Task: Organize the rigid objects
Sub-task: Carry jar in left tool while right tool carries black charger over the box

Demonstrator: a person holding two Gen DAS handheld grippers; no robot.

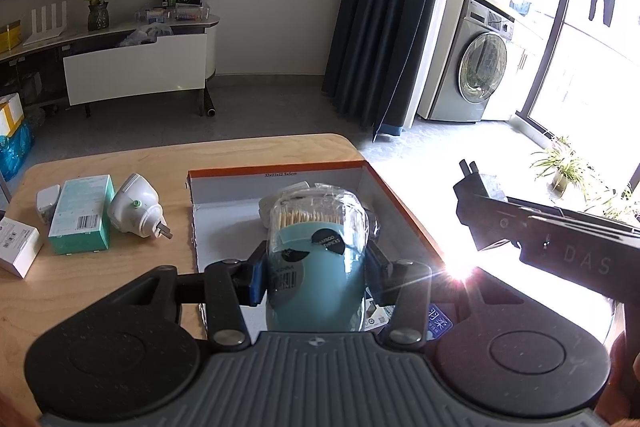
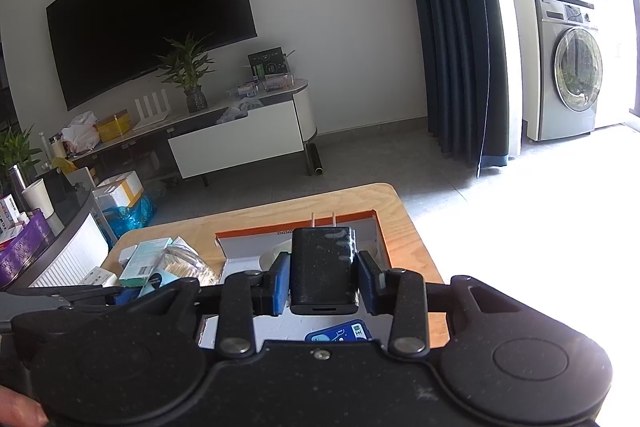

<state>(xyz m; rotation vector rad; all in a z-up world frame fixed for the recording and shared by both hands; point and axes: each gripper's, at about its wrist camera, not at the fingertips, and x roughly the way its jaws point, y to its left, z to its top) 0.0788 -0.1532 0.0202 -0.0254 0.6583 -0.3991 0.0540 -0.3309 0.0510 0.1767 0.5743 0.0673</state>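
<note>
Clearly, the left claw (image 1: pixel 316 277) clamps a pale blue toothpick jar with a clear lid (image 1: pixel 316 255) between its blue pads, held above the orange-rimmed white cardboard box (image 1: pixel 396 203) on the light wooden desk (image 1: pixel 120 283). Only the left wrist view shows the items beside the box: a teal carton with a barcode (image 1: pixel 82 215), a white plug-in device (image 1: pixel 136 207) and a small white box (image 1: pixel 18 247). The right wrist view shows the right claw (image 2: pixel 323 277) closed on a black two-pronged charger block (image 2: pixel 323 267), prongs pointing away, over the same box (image 2: pixel 382 239); from the left it appears only side-on.
</note>
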